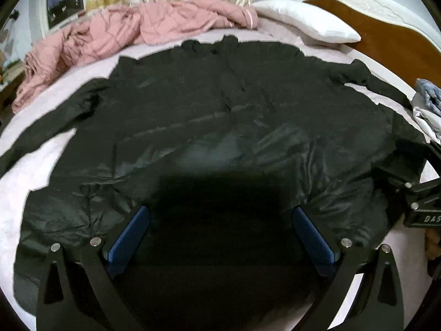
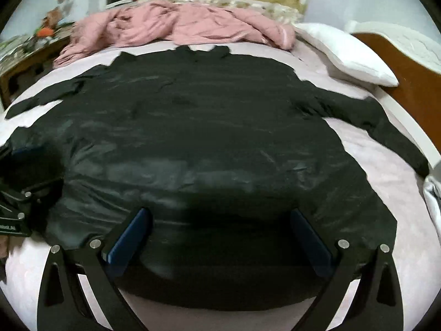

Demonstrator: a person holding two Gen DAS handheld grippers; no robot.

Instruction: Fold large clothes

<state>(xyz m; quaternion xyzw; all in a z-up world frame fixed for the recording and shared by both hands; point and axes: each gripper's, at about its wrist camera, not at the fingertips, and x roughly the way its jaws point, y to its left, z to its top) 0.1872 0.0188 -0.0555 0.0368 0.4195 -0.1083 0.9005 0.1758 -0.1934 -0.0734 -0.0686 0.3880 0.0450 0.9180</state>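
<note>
1. Left wrist view: black jacket (image 1: pixel 220 115) lies spread flat on the bed (image 1: pixel 33 127), sleeves out to both sides.
2. Left tool (image 1: pixel 220 237) hangs over the near hem, fingers spread, gripping nothing.
3. Right tool (image 2: pixel 220 237) likewise spread above the hem.
4. Pink quilt (image 1: pixel 132 30) and white pillow (image 1: pixel 308 19) lie at the far side.

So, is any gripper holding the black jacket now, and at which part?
Nothing is held. The left gripper and right gripper are both open above the black jacket, near its hem.
</note>
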